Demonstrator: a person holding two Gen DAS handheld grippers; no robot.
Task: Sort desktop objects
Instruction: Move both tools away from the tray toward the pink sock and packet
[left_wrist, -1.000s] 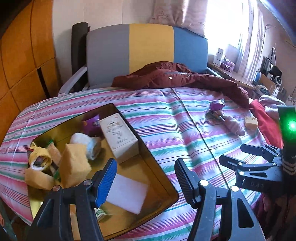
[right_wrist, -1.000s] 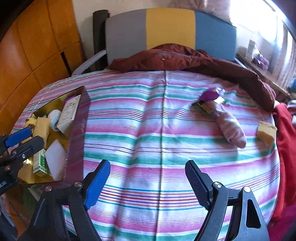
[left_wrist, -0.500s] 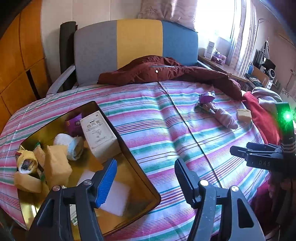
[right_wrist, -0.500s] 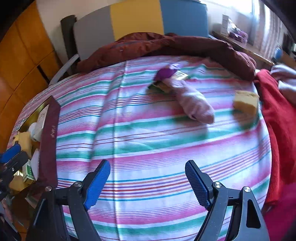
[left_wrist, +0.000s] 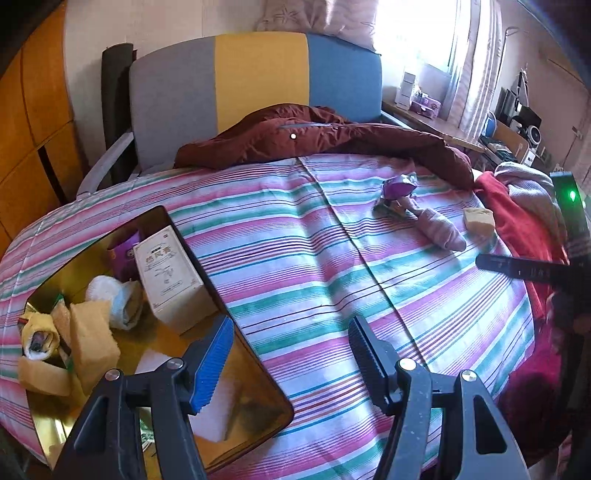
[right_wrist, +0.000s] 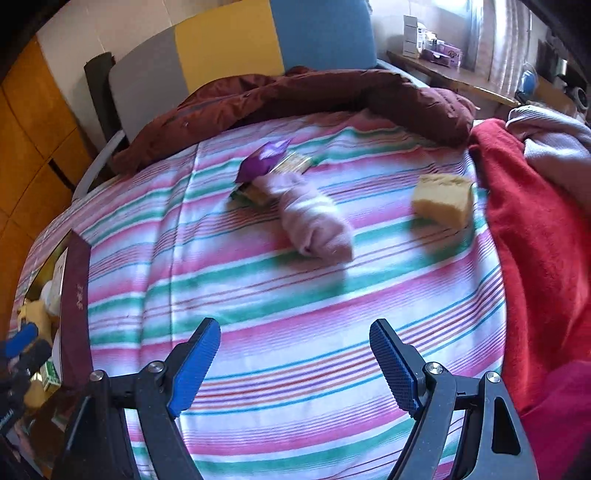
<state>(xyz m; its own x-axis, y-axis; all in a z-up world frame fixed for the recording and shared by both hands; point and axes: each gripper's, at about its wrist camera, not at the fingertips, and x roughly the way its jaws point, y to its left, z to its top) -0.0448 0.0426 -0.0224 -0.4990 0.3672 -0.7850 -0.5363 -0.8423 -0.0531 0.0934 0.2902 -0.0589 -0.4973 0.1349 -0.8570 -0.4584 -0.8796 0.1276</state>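
A gold tray at the left holds a white carton, yellow sponges, a rolled white sock and a white block. My left gripper is open and empty over the tray's right rim. On the striped cloth lie a rolled pink sock, a purple wrapper on a yellow-green packet, and a yellow sponge. My right gripper is open and empty, a little in front of the pink sock. It also shows at the right of the left wrist view.
A dark red jacket lies along the far edge before a grey, yellow and blue chair. Red and pale clothes pile at the right. The tray's dark red side shows at the left of the right wrist view.
My right gripper has moved right and forward toward the pink sock and the sponge. My left gripper has drawn back a little from the tray. Both stay open.
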